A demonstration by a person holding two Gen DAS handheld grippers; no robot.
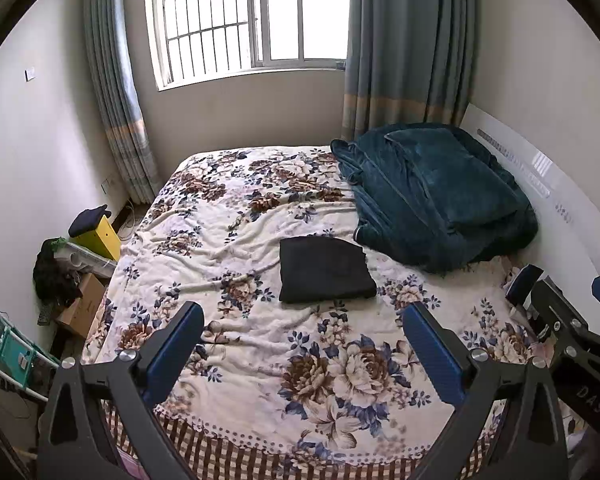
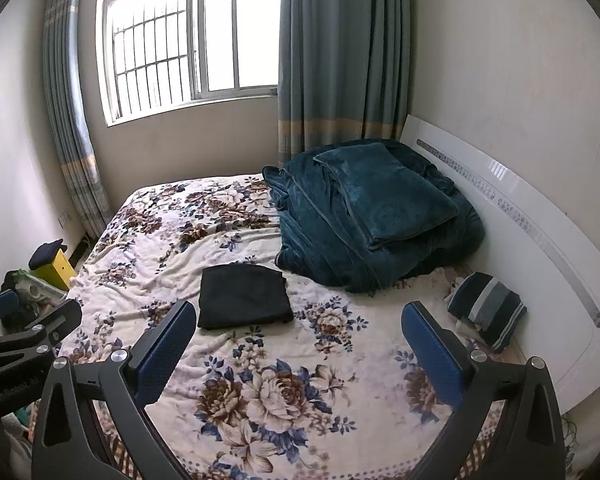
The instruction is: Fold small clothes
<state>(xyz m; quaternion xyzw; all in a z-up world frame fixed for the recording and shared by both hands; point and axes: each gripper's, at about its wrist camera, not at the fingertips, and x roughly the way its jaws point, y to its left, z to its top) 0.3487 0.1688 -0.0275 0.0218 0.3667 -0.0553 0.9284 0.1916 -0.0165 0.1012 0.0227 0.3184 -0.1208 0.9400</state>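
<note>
A folded black garment lies flat on the floral bed, just near of a heaped teal blanket. Left tongs and right tongs hover near it, both spread wide and empty. A striped folded cloth rests by the headboard.

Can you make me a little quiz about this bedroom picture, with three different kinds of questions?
1. True or false: the black folded garment lies flat on the flowery bedspread.
2. Pick one. The teal blanket is piled: A) on the floor, B) near the white headboard, C) on the windowsill.
3. Fill in: both the left gripper and the right gripper are wide ____, holding nothing.

Key: 1 true. 2 B. 3 open.
</note>
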